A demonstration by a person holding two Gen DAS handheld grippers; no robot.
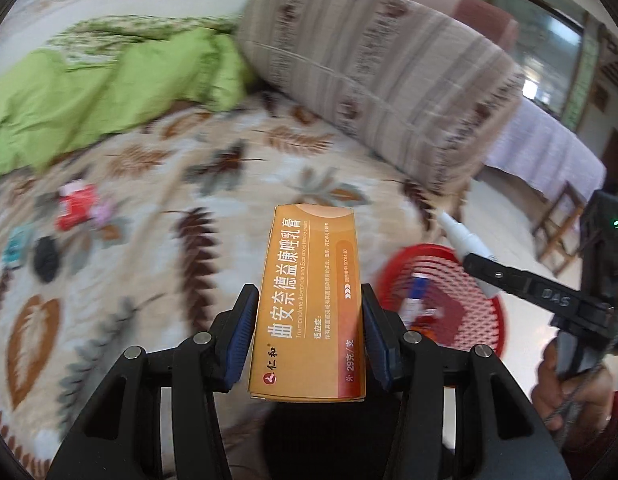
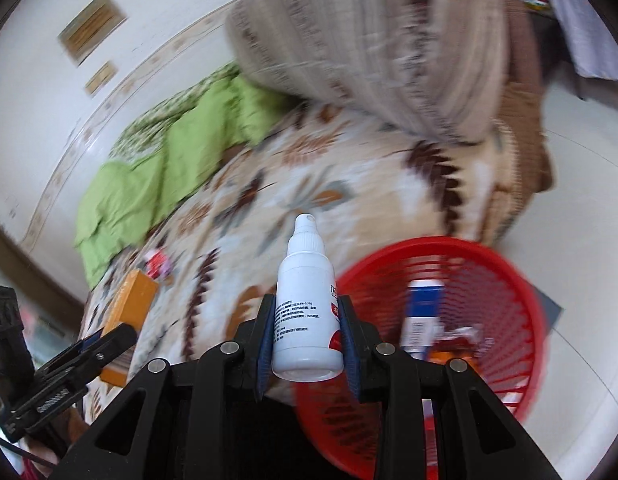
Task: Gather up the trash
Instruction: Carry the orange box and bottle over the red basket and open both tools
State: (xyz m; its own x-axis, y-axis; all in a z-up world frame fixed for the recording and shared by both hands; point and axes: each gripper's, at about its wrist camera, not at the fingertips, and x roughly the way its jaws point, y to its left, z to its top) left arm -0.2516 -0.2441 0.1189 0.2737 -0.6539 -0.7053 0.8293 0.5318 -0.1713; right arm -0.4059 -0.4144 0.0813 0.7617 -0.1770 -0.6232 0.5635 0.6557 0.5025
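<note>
My left gripper [image 1: 309,312] is shut on an orange medicine box [image 1: 313,264], which stands upright between the blue pads above the leaf-patterned bed cover [image 1: 197,200]. My right gripper [image 2: 307,320] is shut on a white spray bottle [image 2: 305,280], nozzle pointing forward. A red mesh basket [image 2: 489,272] sits just right of the bottle, by the bed's edge, with a blue-and-white box [image 2: 423,312] inside. In the left wrist view the basket [image 1: 461,320] lies right of the box, and the bottle [image 1: 459,238] hangs above it. A red wrapper [image 1: 75,206], a teal item [image 1: 15,246] and a black item [image 1: 47,258] lie on the bed.
A green quilt [image 1: 89,96] is bunched at the back of the bed, beside a big striped rolled blanket [image 1: 369,72]. Pale floor lies right of the bed, with a wooden stool [image 1: 561,232] and a lilac-covered table [image 1: 549,152]. A hand [image 1: 557,384] holds the right gripper.
</note>
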